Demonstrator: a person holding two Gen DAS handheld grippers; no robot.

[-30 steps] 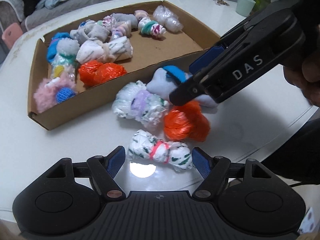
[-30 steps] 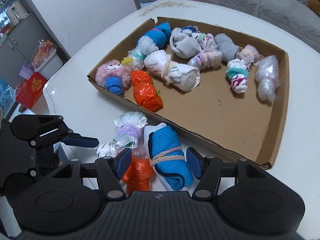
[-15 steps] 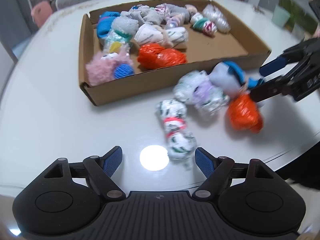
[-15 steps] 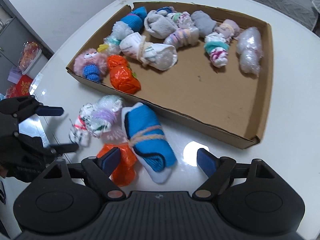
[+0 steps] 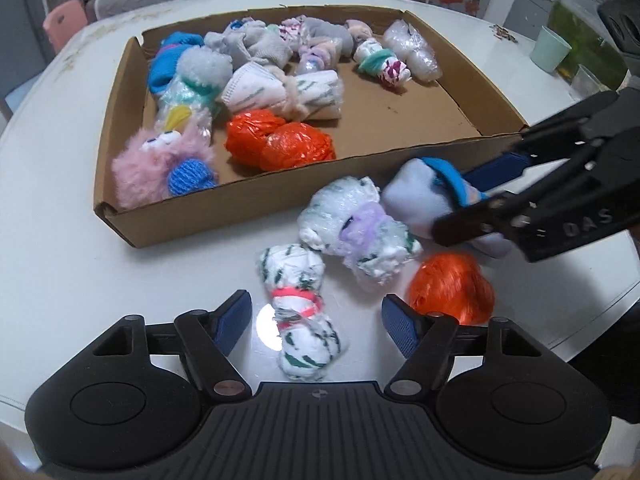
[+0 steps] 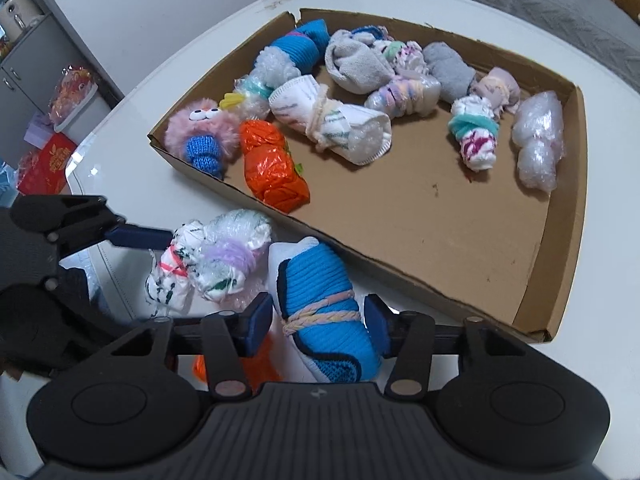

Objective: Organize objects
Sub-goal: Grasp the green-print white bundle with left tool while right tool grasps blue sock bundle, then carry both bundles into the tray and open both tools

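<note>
A cardboard tray [image 5: 256, 216] [image 6: 568, 248] on the white table holds several rolled bundles. In front of it lie a white-green bundle with a red band [image 5: 298, 312] [image 6: 170, 270], a white bundle with a purple band [image 5: 356, 232] [image 6: 230, 258], an orange bundle [image 5: 452, 286] and a blue-white sock roll [image 5: 424, 196] [image 6: 324, 304]. My left gripper [image 5: 316, 320] is open with the red-banded bundle between its fingers. My right gripper [image 6: 318, 322] [image 5: 460, 196] has its fingers closed against the blue-white sock roll.
In the tray, an orange bundle [image 5: 280, 142] and a pink fuzzy toy [image 5: 160, 168] lie near the front wall; the tray's right half shows bare cardboard [image 6: 432, 216]. A green cup [image 5: 550, 48] stands at the table's far right. The table edge [image 5: 592, 324] is close on the right.
My left gripper has come forward so the red-banded bundle now lies between its fingers. My right gripper has moved onto the blue-white sock roll and narrowed against it.
</note>
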